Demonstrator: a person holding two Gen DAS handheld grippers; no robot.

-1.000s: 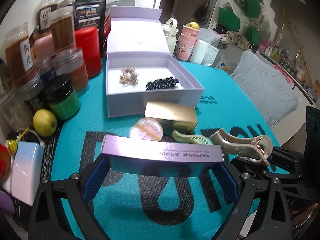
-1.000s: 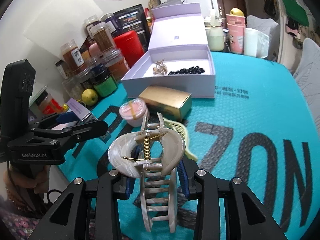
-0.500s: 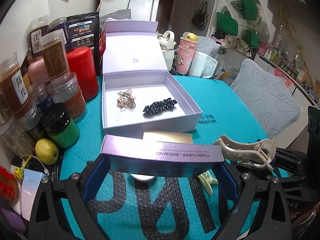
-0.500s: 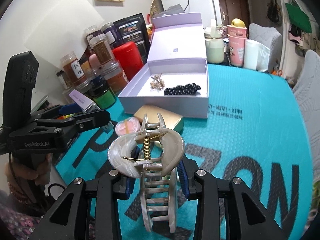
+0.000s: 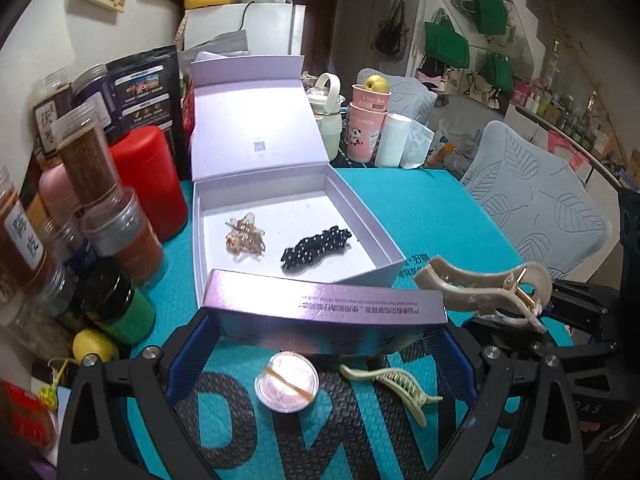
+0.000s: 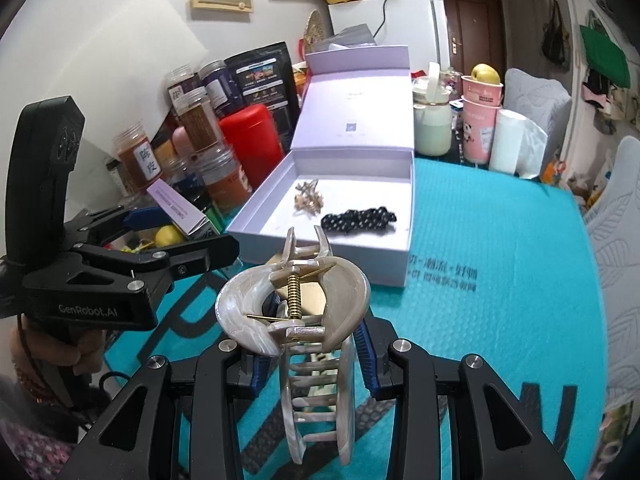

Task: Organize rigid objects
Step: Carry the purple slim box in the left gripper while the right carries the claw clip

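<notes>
Between right claw (image 6: 316, 364) pads: hair clip (image 6: 304, 320), clamped; left claw (image 5: 324, 344) clamps purple carton (image 5: 324, 308).

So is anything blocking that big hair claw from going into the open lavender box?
Nothing visible does. The right gripper holds the pearly claw clip just short of the open box, whose floor holds only a gold clip and a black beaded clip.

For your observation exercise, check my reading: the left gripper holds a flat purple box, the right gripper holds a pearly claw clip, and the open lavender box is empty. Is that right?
Not quite. The open lavender box is not empty: a gold hair clip and a black beaded clip lie inside, as both wrist views show. The left gripper does hold the flat purple box, and the right gripper the pearly claw clip.
</notes>
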